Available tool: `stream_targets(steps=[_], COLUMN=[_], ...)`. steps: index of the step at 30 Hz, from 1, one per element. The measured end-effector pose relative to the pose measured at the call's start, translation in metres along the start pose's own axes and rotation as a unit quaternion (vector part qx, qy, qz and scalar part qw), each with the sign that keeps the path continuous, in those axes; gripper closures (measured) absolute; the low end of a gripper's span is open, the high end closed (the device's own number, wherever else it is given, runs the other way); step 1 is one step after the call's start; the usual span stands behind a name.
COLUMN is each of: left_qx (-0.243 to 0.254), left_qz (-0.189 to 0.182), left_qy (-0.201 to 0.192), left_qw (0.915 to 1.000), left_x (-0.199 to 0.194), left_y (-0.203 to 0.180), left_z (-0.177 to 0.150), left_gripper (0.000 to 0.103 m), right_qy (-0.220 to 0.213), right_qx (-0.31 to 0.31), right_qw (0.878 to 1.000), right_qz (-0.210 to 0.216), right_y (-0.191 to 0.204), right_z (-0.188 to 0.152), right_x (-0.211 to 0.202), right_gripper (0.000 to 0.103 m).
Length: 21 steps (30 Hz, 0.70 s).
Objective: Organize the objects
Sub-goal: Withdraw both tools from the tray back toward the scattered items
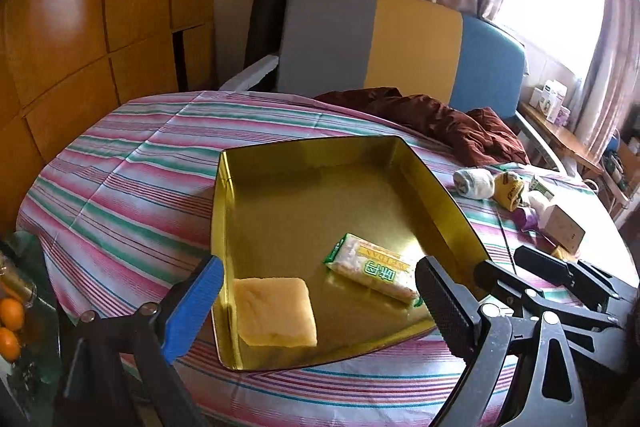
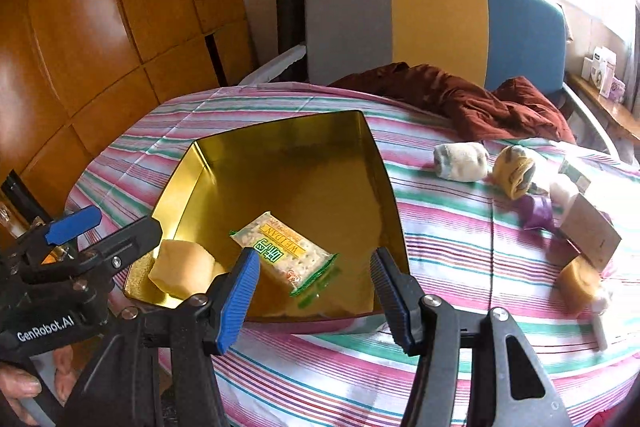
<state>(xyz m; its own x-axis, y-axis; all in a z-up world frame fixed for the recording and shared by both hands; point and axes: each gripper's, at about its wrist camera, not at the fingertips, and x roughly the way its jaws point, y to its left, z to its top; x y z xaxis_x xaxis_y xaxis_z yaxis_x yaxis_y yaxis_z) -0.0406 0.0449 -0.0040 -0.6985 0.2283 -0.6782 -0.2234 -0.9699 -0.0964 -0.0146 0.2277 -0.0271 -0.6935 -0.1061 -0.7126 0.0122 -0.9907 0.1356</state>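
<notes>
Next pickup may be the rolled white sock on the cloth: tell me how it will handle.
The rolled white sock looks soft, so it should squash between the jaws. It is probably light. Its rounded bundle shape may roll if nudged across the striped cloth.

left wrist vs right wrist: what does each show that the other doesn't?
Left wrist only: oranges on a glass surface at the far left.

Right wrist only: a second yellow sponge right of the cardboard box, and the person's hand holding the left gripper.

Both: the gold tin tray holding a yellow sponge and a cracker packet, rolled socks, both grippers open and empty.
</notes>
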Motion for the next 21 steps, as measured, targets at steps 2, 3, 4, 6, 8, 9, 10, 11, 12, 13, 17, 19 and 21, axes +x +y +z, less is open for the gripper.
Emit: stream_targets(steps=[2, 3, 4, 6, 8, 9, 10, 11, 12, 13, 17, 19, 21], left_qx=[0.003, 0.005, 0.007, 0.011, 0.015, 0.018, 0.021, 0.024, 0.028, 0.031, 0.044, 0.052, 0.06], left_qz=[-0.002, -0.003, -0.004, -0.006, -0.008, -0.009, -0.01, -0.012, -0.015, -0.016, -0.024, -0.028, -0.033], left_qy=[0.0, 0.001, 0.001, 0.001, 0.0, -0.001, -0.001, -0.001, -0.001, -0.001, 0.002, 0.002, 0.004], left_qw=[1.0, 1.0, 1.0, 0.9999, 0.9999, 0.9998, 0.9997, 0.9996, 0.9995, 0.9994, 0.9987, 0.9983, 0.9976], left_x=[-0.001, -0.001, -0.001, -0.001, -0.002, -0.002, -0.003, -0.003, -0.003, -0.003, -0.002, -0.001, 0.0], left_y=[-0.002, -0.003, -0.005, -0.007, -0.01, -0.011, -0.013, -0.014, -0.017, -0.019, -0.028, -0.033, -0.039], left_z=[-0.001, -0.001, -0.002, -0.002, -0.002, -0.002, -0.002, -0.002, -0.002, -0.002, -0.001, -0.001, -0.001], left_gripper=[0.006, 0.006, 0.006, 0.006, 0.006, 0.006, 0.006, 0.006, 0.006, 0.006, 0.006, 0.006, 0.006], right_qy=[-0.003, -0.004, -0.005, -0.006, -0.007, -0.008, -0.008, -0.009, -0.009, -0.01, -0.012, -0.012, -0.013], right_qx=[-0.001, -0.001, -0.002, -0.002, 0.0, 0.001, 0.003, 0.005, 0.006, 0.009, 0.016, 0.019, 0.025], right_qw=[1.0, 1.0, 1.0, 1.0, 1.0, 1.0, 1.0, 1.0, 1.0, 1.0, 1.0, 0.999, 0.999], right_qz=[-0.003, -0.005, -0.007, -0.01, -0.011, -0.012, -0.014, -0.015, -0.016, -0.018, -0.023, -0.027, -0.032], right_y=[-0.001, -0.001, -0.001, -0.002, -0.004, -0.005, -0.006, -0.007, -0.009, -0.011, -0.019, -0.024, -0.03], right_z=[0.0, 0.0, 0.0, -0.001, -0.002, -0.002, -0.002, -0.002, -0.002, -0.002, -0.002, -0.002, -0.002], right_x=[-0.002, -0.002, -0.003, -0.004, -0.005, -0.006, -0.006, -0.007, -0.007, -0.008, -0.011, -0.012, -0.013], right_gripper=[0.044, 0.044, 0.044, 0.044, 0.044, 0.044, 0.044, 0.044, 0.044, 0.044, 0.044, 0.044, 0.044])
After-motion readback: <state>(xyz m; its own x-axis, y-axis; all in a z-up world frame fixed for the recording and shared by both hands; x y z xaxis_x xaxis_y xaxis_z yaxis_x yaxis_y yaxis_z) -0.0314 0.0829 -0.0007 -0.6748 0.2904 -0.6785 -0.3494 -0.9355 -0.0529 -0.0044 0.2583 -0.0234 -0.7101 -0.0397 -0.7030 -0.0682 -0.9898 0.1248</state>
